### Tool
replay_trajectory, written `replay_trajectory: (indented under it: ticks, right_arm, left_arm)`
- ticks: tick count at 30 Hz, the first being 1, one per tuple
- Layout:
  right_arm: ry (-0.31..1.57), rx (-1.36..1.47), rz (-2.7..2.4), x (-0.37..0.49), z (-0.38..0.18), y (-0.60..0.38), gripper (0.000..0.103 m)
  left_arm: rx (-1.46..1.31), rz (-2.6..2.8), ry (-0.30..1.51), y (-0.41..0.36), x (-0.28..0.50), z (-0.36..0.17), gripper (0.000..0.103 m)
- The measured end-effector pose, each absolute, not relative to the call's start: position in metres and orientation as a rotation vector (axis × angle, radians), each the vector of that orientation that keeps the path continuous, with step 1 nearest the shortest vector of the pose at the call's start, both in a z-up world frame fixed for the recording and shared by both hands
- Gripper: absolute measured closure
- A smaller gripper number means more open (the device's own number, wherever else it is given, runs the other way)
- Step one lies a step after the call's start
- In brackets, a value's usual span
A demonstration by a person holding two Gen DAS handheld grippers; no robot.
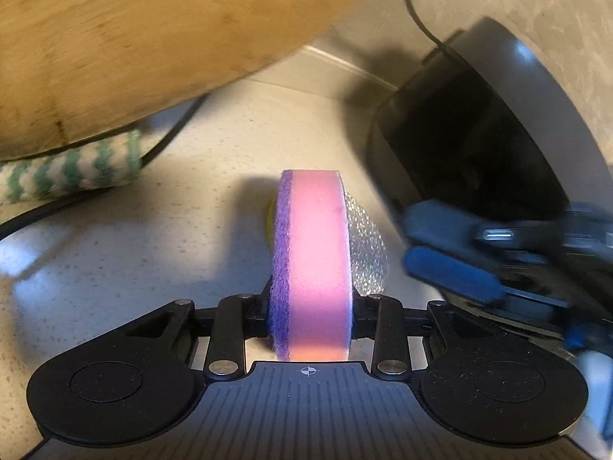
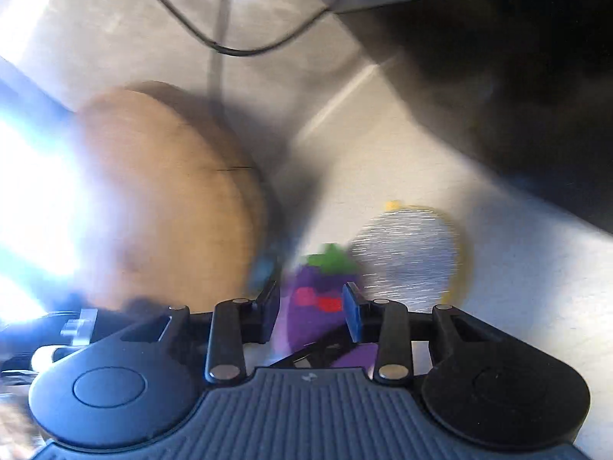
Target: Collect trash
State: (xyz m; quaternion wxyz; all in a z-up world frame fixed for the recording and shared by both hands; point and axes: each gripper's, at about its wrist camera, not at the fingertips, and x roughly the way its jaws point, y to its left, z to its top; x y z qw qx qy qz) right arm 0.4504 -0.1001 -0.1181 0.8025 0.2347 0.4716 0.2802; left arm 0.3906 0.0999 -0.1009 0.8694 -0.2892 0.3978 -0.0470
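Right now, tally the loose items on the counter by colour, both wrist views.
Pink/purple: 1, sponge clamped edge-on in the left gripper
Silver/yellow: 1, scrubber pad behind it
Green/white: 1, cloth under the board
Wood: 1, cutting board
Black: 1, appliance
Total: 5

The right view is blurred; the right gripper is open.

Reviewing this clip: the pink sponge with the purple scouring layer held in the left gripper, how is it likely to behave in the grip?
The sponge is probably soft and light: it looks like open foam, and the left gripper holds it on edge by its near end without visible sag. It may compress under a tighter squeeze. The fuzzy purple scouring layer likely gives that side friction, so slipping seems unlikely.
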Motion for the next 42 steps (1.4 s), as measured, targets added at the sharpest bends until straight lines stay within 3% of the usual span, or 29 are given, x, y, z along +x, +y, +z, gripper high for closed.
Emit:
replay_trajectory:
  ticks: [14,30,33,37,39,42]
  right_arm:
    - [0.967,0.496,0.346,0.469,-0.149,-0.139,0.067]
    - [1.033,0.933,0.593,0.481,-0.183,-0.156,0.062]
    - [1.055,0.894,0.589,0.482,-0.181,-0.154,0.062]
    - [1.140,0.862,0.598,0.485,-0.191,-0.136,0.070]
    - [1.123,0.859,0.571,0.482,-0.192,-0.132,0.081]
    - [1.109,0.896,0.547,0.476,-0.195,-0.134,0.087]
  left_arm:
    - [-0.534,-0.090,0.820,0.087,0.393,-0.098,0.067]
    - [-0.536,-0.099,0.823,0.090,0.393,-0.099,0.067]
    - [-0.537,-0.101,0.823,0.090,0.393,-0.100,0.067]
    - [-0.534,-0.102,0.822,0.090,0.393,-0.100,0.067]
    - [-0.534,-0.102,0.821,0.091,0.391,-0.100,0.067]
    - [-0.524,-0.098,0.821,0.090,0.389,-0.098,0.067]
